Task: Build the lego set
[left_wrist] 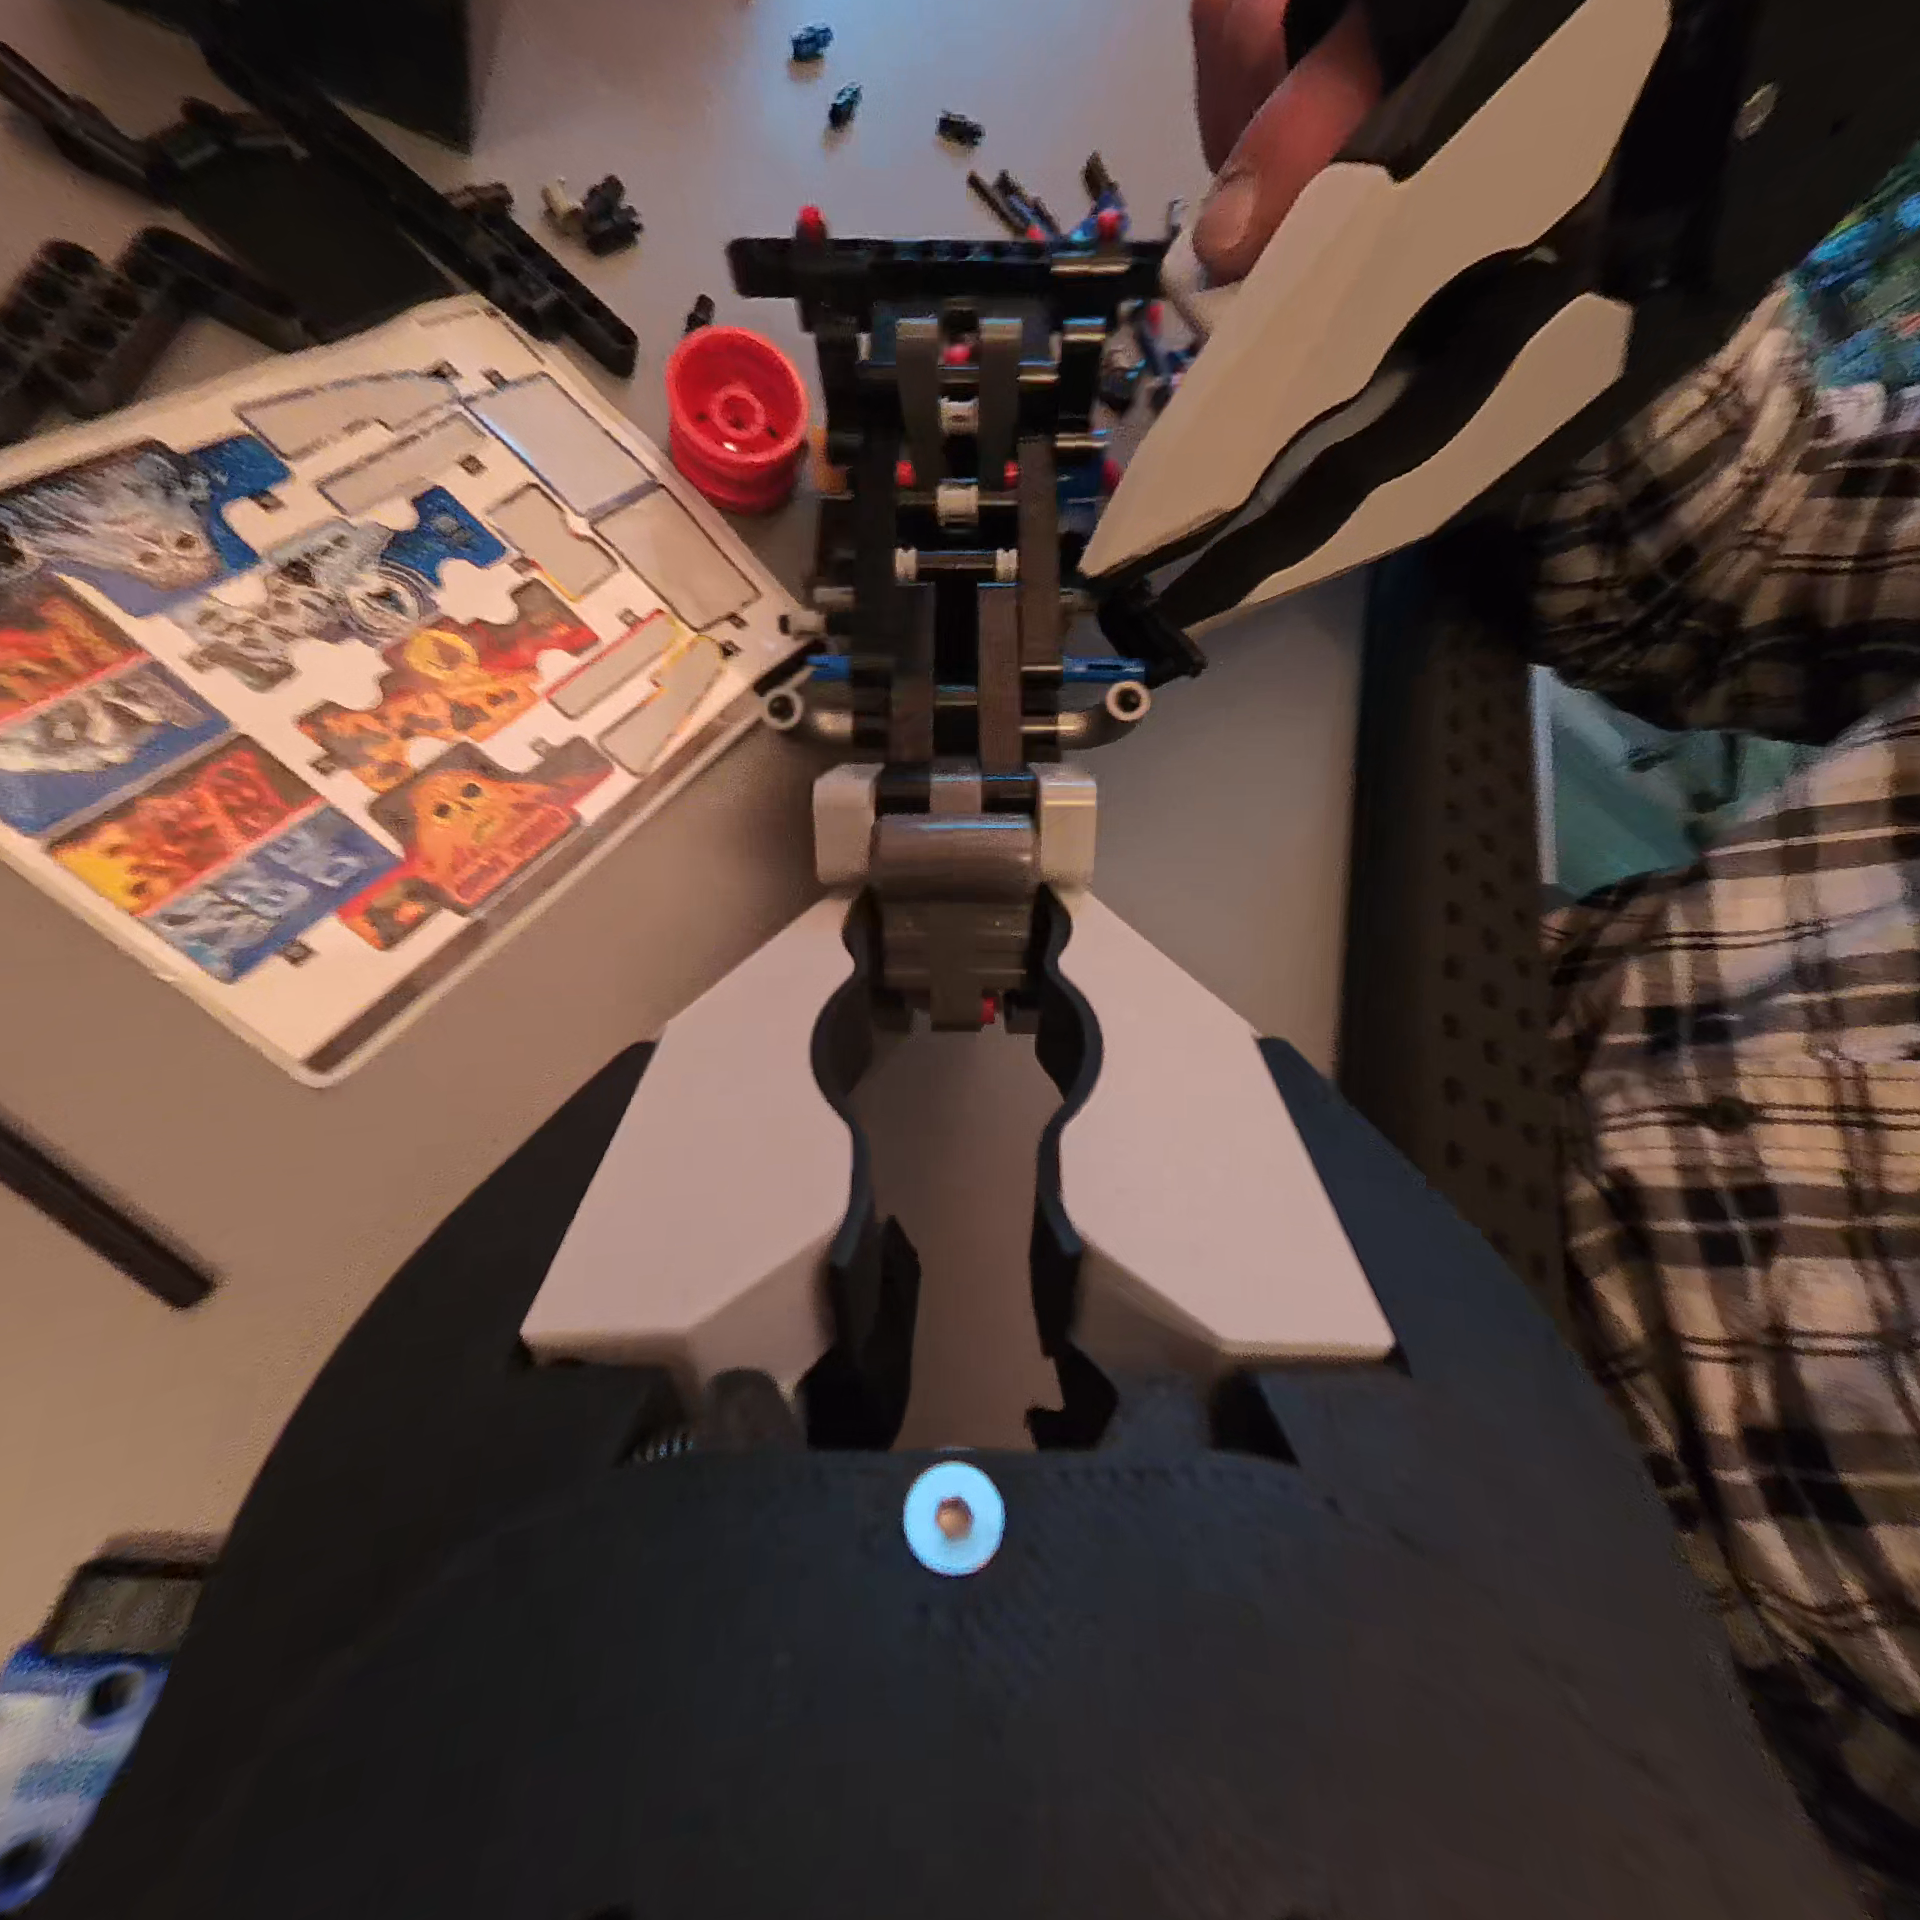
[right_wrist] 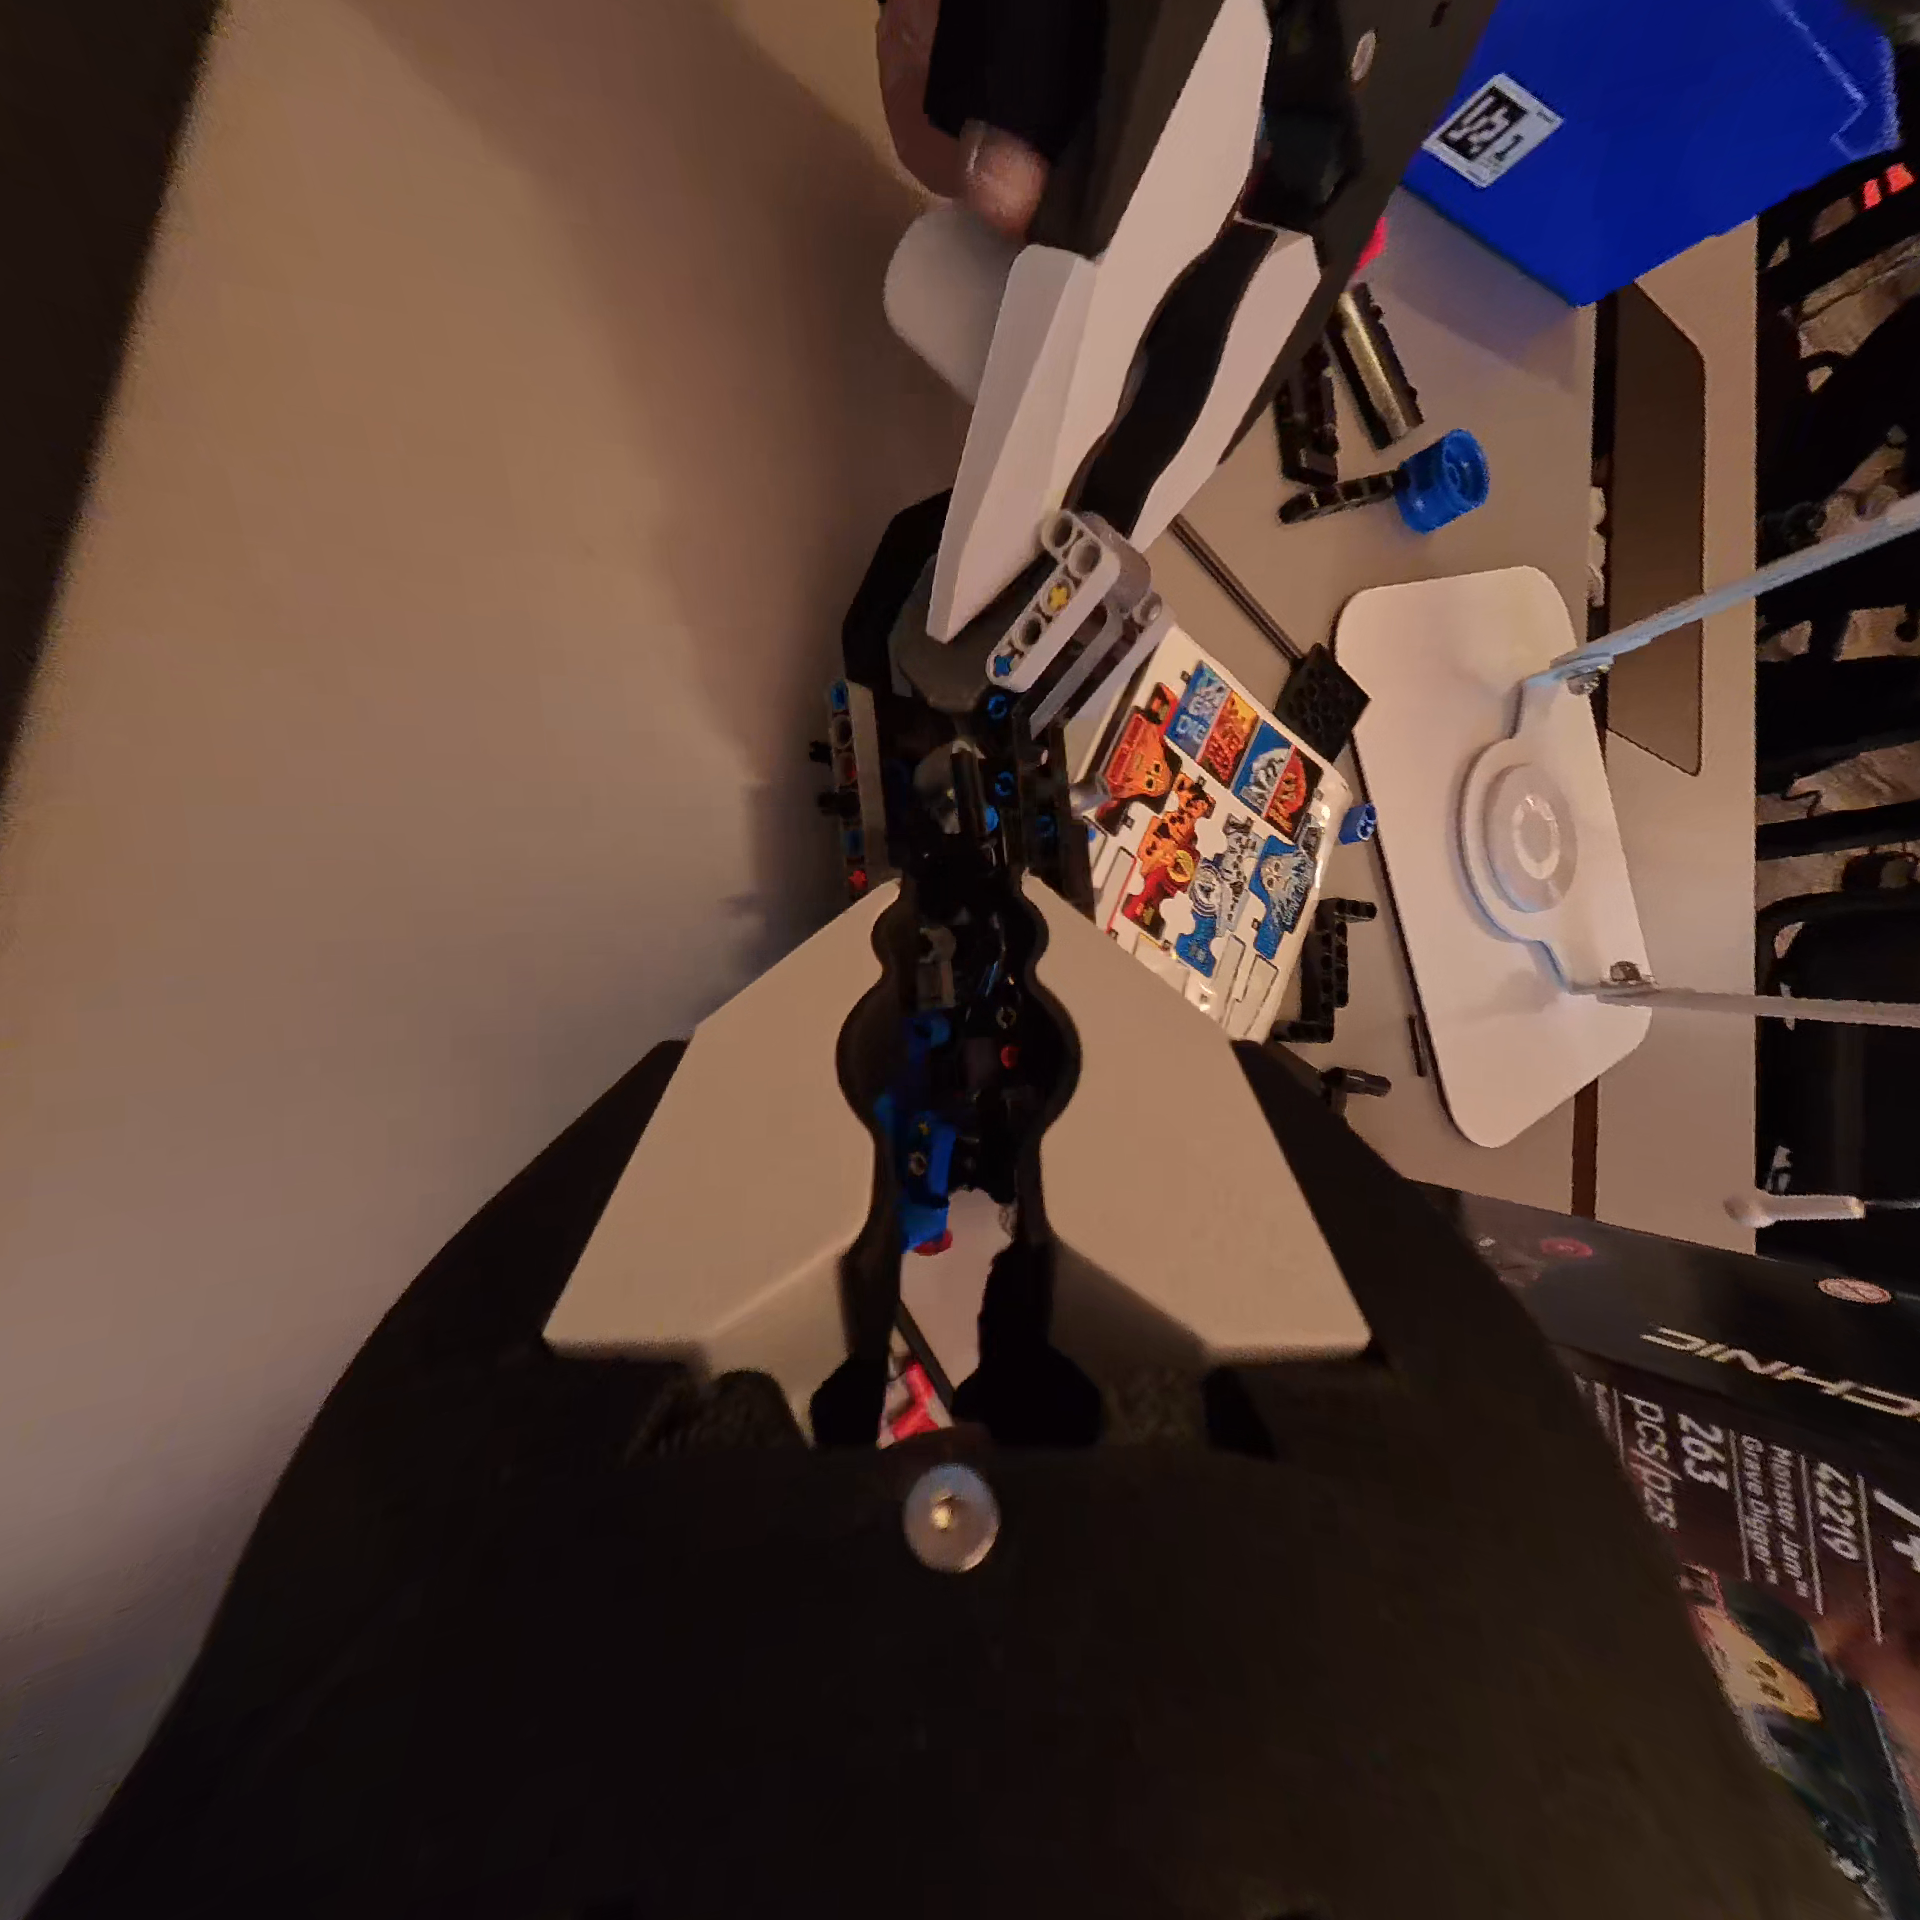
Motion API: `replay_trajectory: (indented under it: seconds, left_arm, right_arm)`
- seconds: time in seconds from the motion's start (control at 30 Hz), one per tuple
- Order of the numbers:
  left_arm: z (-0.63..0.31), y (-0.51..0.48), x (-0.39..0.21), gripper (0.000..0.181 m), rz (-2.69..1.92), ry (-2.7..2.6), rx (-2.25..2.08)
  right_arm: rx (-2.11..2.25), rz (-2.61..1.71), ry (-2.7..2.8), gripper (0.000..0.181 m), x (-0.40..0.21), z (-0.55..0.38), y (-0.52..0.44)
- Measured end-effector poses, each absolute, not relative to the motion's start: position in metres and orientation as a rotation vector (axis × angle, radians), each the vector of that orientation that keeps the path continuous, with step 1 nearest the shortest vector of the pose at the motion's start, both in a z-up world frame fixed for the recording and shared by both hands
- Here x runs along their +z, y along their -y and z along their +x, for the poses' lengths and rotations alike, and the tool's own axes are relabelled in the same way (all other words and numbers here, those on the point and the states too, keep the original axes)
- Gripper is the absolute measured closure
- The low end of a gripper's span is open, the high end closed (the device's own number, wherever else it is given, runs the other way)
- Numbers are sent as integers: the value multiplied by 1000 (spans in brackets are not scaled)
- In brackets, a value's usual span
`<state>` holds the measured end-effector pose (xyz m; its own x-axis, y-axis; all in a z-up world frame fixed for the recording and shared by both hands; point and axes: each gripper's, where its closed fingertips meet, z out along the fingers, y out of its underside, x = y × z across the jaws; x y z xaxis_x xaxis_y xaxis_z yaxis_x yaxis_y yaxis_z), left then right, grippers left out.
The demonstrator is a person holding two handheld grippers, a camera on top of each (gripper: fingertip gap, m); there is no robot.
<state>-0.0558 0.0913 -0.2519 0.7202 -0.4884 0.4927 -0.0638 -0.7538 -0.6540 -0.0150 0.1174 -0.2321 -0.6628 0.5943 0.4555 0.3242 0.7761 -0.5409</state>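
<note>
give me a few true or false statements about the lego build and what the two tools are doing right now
1. The left tool is shut on the grey end of the black lego chassis assembly. True.
2. The red plastic wheel hub is mounted on the chassis. False: it lies loose on the table beside it.
3. The colourful sticker sheet lies flat on the grey table left of the chassis. True.
4. The right tool is open and far from the build. False: it grips the chassis side.
5. The blue plastic wheel hub is held in a tool. False: it sits on the table.
</note>
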Motion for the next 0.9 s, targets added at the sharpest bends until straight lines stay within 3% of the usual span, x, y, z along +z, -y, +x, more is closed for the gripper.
replay_trajectory:
  seconds: [0.23,0.33,0.47,0.9]
  left_arm:
    - [-63,-91,-254,151,-2290,-347,-878]
    - [-75,-95,-260,139,-2329,-345,-736]
    - [-82,-96,-264,138,-2344,-298,-730]
    - [-112,-100,-256,109,-2306,-291,-539]
  right_arm:
    - [569,-691,2345,167,-234,-21,-110]
    - [544,-714,2333,167,-234,-29,-114]
    - [509,-728,2350,168,-233,-35,-120]
    - [551,-736,2476,168,-229,-42,-120]
